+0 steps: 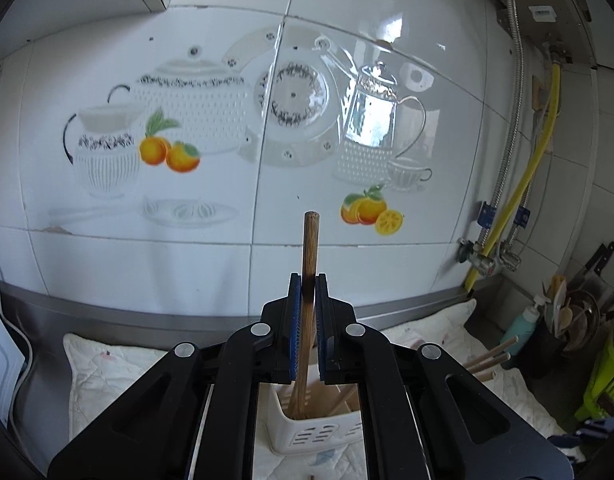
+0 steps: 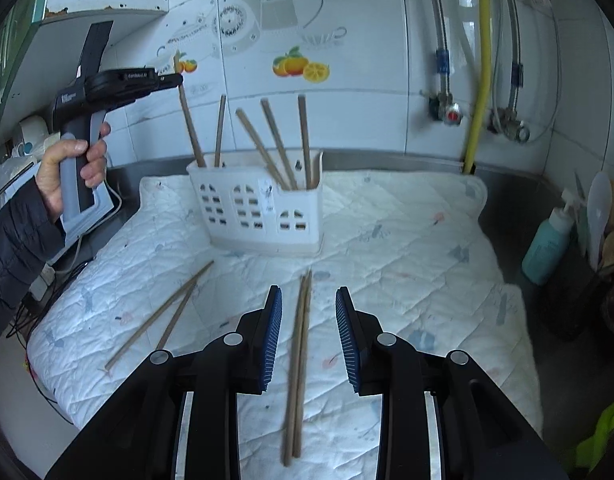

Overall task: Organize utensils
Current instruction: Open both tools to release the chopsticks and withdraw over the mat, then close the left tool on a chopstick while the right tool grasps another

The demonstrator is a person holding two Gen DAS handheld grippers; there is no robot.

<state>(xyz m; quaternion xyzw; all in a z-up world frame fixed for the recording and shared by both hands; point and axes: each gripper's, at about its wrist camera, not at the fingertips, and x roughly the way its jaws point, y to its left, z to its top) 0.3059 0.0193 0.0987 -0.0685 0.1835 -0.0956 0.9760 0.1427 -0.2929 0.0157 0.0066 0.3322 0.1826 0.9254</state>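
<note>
A white slotted utensil holder (image 2: 263, 208) stands on a white quilted mat (image 2: 407, 248) and holds several wooden chopsticks (image 2: 279, 144). My left gripper (image 1: 308, 280) is shut on a brown chopstick (image 1: 309, 248), held upright with its lower end inside the holder (image 1: 307, 428). In the right wrist view the left gripper (image 2: 175, 80) is above the holder's left end. My right gripper (image 2: 309, 300) is open and empty, low over the mat. A pair of chopsticks (image 2: 297, 364) lies between its fingers. Two more chopsticks (image 2: 163, 316) lie on the mat to the left.
A tiled wall with pipes and a yellow hose (image 2: 481, 68) is behind the holder. A teal bottle (image 2: 547, 240) and a dark jar of spoons (image 2: 603, 240) stand at the right. A green basket (image 1: 603, 384) is at the far right. A white appliance with cords (image 2: 79, 216) sits at the left.
</note>
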